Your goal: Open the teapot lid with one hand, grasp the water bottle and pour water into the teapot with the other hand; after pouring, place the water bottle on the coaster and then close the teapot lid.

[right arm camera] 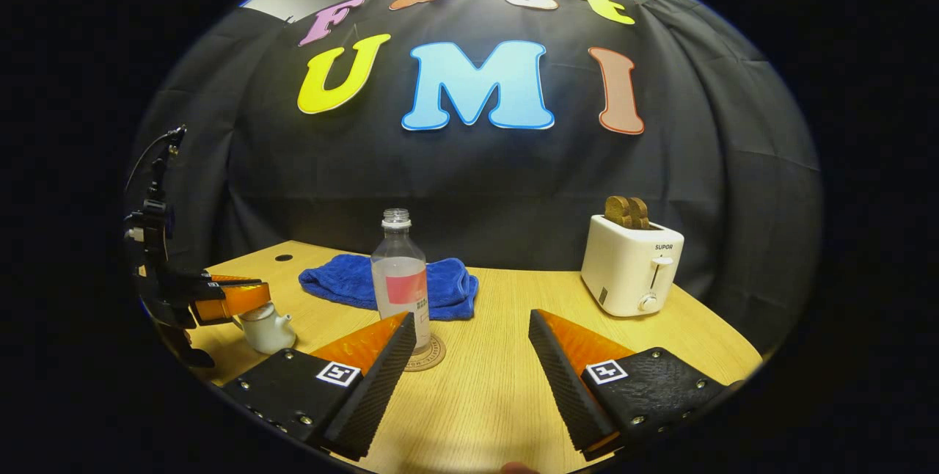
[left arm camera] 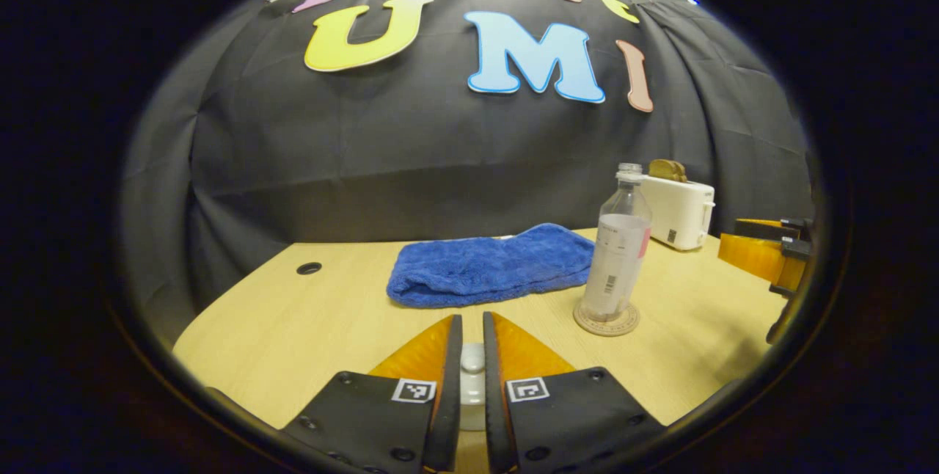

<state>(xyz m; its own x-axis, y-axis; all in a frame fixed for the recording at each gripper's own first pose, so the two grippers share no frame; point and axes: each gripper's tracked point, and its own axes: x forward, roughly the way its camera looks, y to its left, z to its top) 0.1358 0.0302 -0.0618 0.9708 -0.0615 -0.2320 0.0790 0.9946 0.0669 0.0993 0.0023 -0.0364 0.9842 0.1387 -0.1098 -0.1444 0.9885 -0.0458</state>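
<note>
My left gripper (left arm camera: 472,329) is shut on the small white knob of the teapot lid (left arm camera: 472,362), which shows between its fingers. The white teapot (right arm camera: 265,329) stands at the table's left, with that left gripper (right arm camera: 224,298) on top of it; the lid looks seated on the pot. A clear, uncapped water bottle (left arm camera: 618,250) (right arm camera: 400,279) stands upright on a round coaster (left arm camera: 606,321) (right arm camera: 428,355). My right gripper (right arm camera: 469,356) is open just in front and to the right of the bottle, with nothing between its fingers, and it appears at the right edge (left arm camera: 766,254) of the left gripper view.
A folded blue towel (left arm camera: 490,265) (right arm camera: 389,285) lies behind the bottle. A white toaster (right arm camera: 634,268) (left arm camera: 678,211) with bread in its slots stands at the back right. The wooden table (right arm camera: 499,393) has a cable hole (left arm camera: 309,268) at the back left.
</note>
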